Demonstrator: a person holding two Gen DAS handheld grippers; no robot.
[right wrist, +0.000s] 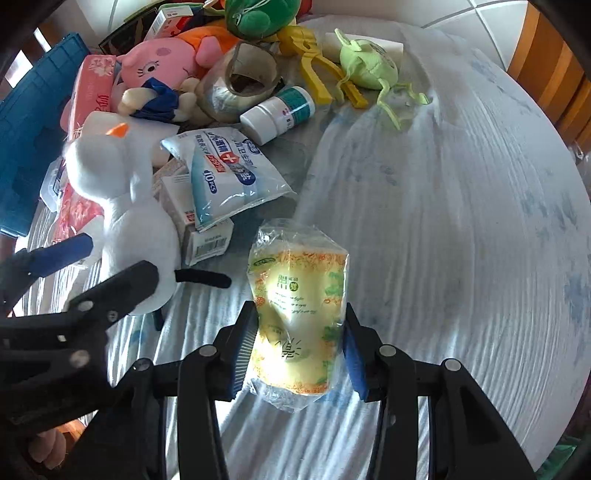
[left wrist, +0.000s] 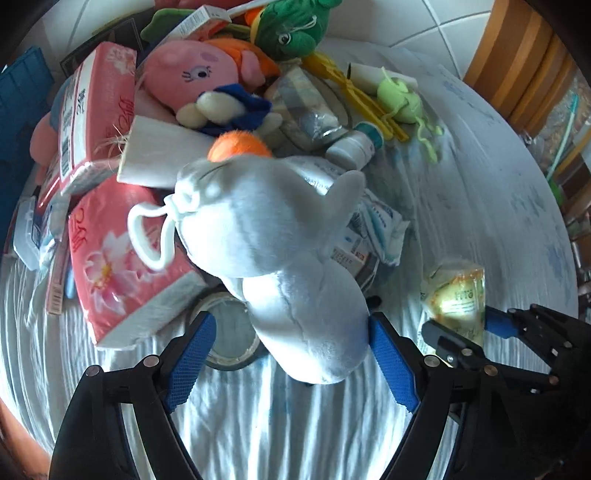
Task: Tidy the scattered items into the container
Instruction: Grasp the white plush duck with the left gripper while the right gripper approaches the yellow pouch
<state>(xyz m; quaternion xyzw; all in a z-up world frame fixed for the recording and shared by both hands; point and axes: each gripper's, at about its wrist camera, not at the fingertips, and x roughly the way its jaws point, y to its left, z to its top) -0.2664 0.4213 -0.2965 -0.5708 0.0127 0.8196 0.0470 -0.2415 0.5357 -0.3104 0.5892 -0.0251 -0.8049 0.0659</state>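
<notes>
A white plush snowman (left wrist: pixel 280 258) with an orange nose lies between the fingers of my left gripper (left wrist: pixel 291 354); the right pad touches it, the left pad stands apart, so the jaws are open around it. It also shows in the right wrist view (right wrist: pixel 125 206). My right gripper (right wrist: pixel 299 347) is shut on a yellow-printed plastic-wrapped cup (right wrist: pixel 299 314), also seen in the left wrist view (left wrist: pixel 456 299). The blue container (right wrist: pixel 26 140) stands at the far left.
A pile lies beyond on the striped cloth (right wrist: pixel 443 221): pink tissue packs (left wrist: pixel 118 254), a pink plush (left wrist: pixel 195 70), a green plush (left wrist: pixel 291 26), a tape roll (right wrist: pixel 240 81), a white bottle (right wrist: pixel 277 114), a wipes pack (right wrist: pixel 225 173), yellow tongs (right wrist: pixel 317 70).
</notes>
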